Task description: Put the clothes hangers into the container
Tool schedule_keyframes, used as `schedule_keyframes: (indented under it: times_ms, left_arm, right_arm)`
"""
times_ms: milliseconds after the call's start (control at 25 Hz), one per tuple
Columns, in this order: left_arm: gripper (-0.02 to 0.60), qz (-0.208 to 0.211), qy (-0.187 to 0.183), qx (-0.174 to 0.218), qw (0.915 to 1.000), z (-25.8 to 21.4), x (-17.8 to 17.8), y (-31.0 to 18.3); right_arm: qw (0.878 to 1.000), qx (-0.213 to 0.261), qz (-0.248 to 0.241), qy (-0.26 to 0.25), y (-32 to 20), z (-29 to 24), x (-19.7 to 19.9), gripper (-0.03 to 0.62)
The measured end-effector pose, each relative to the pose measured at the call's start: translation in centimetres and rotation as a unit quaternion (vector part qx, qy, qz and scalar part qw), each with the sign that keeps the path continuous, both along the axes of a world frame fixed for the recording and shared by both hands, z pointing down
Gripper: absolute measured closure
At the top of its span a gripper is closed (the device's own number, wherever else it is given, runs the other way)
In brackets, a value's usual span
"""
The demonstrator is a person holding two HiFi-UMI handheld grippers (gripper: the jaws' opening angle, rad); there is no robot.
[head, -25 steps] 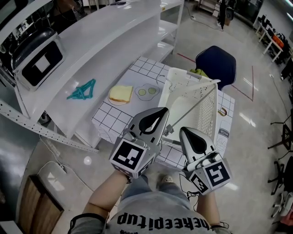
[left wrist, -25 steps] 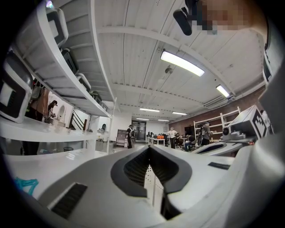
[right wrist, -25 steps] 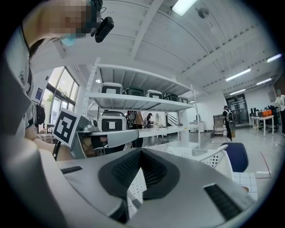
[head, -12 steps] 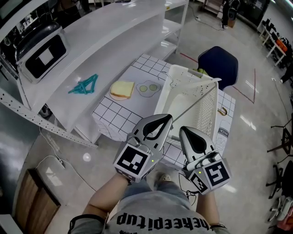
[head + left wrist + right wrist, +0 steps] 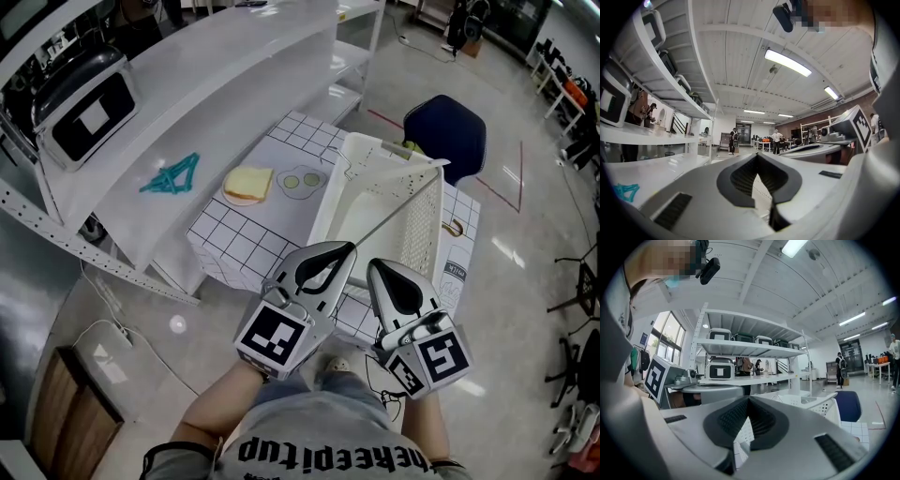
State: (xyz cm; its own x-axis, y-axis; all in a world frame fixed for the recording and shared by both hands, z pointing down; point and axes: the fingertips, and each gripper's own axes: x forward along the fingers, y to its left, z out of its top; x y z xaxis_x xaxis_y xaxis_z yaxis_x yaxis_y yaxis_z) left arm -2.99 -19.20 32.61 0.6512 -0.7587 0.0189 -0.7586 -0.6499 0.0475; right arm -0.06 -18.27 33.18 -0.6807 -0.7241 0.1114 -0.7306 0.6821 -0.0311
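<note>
Hovering just short of the white basket (image 5: 424,234), left tongs (image 5: 345,249) and right tongs (image 5: 376,268) both sit closed tip-to-tip.

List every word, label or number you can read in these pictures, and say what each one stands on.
"keepitup": printed more than once across the person's shirt, cut off at the bottom edge of the head view.
Label at the right edge of the table: it carries print, but too small to read.
No other readable text in any view.
</note>
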Motion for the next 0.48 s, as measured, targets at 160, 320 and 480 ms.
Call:
schedule_keyframes:
  times_ms: [160, 320, 480]
  left_arm:
    - [0.569, 0.003, -0.002, 0.004, 1.0000, -0.16, 0.26, -0.15]
    - [0.569, 0.007, 0.001, -0.005, 1.0000, -0.09, 0.51, -0.24]
    - [0.569, 0.010, 0.001, -0.007, 0.9999, -0.02, 0.67, -0.36]
  right_arm:
    - [1.000, 0.006, 0.005, 0.004, -0.21, -0.12, 0.33, 0.585]
    - [1.000, 0.009, 0.006, 0.005, -0.32, -0.18, 0.41, 0.585]
    - [1.000, 0.011, 0.009, 0.006, -0.45, -0.27, 0.52, 0.585]
